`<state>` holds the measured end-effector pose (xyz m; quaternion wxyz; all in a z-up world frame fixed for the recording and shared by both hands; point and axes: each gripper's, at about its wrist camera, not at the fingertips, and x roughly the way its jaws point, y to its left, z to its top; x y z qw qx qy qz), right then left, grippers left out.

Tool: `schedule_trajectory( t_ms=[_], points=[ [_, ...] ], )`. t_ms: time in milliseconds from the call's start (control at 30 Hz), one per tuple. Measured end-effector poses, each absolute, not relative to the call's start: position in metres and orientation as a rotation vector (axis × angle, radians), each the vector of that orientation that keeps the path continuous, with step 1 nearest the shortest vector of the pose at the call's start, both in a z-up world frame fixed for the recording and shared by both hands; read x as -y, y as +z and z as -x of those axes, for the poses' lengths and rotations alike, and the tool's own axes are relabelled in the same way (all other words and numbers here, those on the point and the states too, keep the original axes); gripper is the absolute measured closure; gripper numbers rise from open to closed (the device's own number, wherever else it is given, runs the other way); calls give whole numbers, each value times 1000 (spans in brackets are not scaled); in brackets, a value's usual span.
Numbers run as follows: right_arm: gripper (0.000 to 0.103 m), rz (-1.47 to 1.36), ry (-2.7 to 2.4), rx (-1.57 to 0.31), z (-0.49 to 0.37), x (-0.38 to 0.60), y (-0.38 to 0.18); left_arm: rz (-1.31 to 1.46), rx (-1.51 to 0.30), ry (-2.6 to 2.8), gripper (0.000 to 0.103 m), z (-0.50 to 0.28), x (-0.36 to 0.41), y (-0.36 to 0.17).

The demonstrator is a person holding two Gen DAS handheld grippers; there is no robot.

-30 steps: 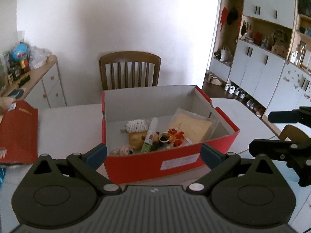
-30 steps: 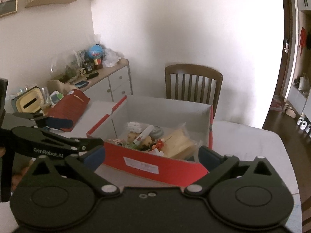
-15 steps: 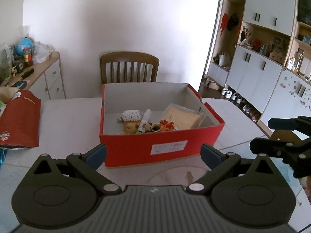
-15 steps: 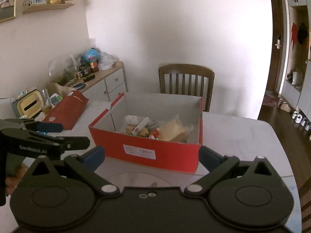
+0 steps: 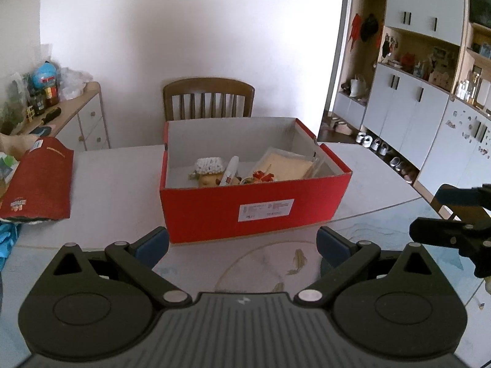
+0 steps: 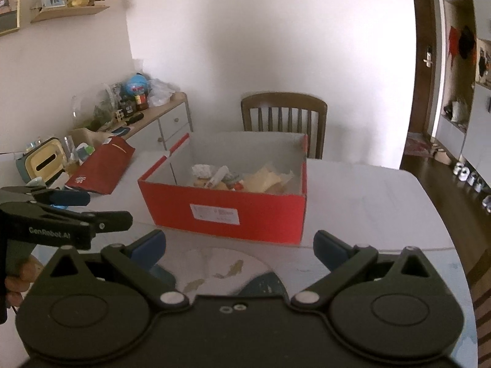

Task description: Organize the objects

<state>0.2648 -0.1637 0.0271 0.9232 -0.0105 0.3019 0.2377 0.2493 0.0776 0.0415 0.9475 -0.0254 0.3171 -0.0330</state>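
Your table (image 5: 116, 184) is a pale surface in a dining room, with a wooden chair (image 5: 208, 98) at its far side and a sideboard (image 6: 159, 122) along the left wall. On it, near the middle, sits the red box (image 5: 254, 205), open at the top, holding a jumble of small objects (image 5: 233, 173): something white and knobbly, a slim tube, a red trinket and a flat yellowish packet (image 5: 287, 165) towards its right end. Well to the left of the box lies its red lid (image 5: 40, 181), apart from it. You hold the left gripper (image 5: 242, 240) and the right gripper (image 6: 239, 243) on the near side of the box, short of it and above the table; both have their jaws spread wide and nothing between them. By the look of things, the sorting has either just finished or not yet begun, and these views alone do not settle which. If the objects are all in, your next move is probably the lid: reach left, take it by an edge and bring it over the box squarely. If items must come out, approach from above and pick one clear of its neighbours, since they lie touching.
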Motion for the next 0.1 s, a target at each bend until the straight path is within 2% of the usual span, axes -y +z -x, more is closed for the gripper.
schedule_trajectory(
  t_ms=[100],
  points=[
    [0, 16, 477, -634, -261, 166, 21, 53, -651, -73, 0, -248, -78, 40]
  ],
)
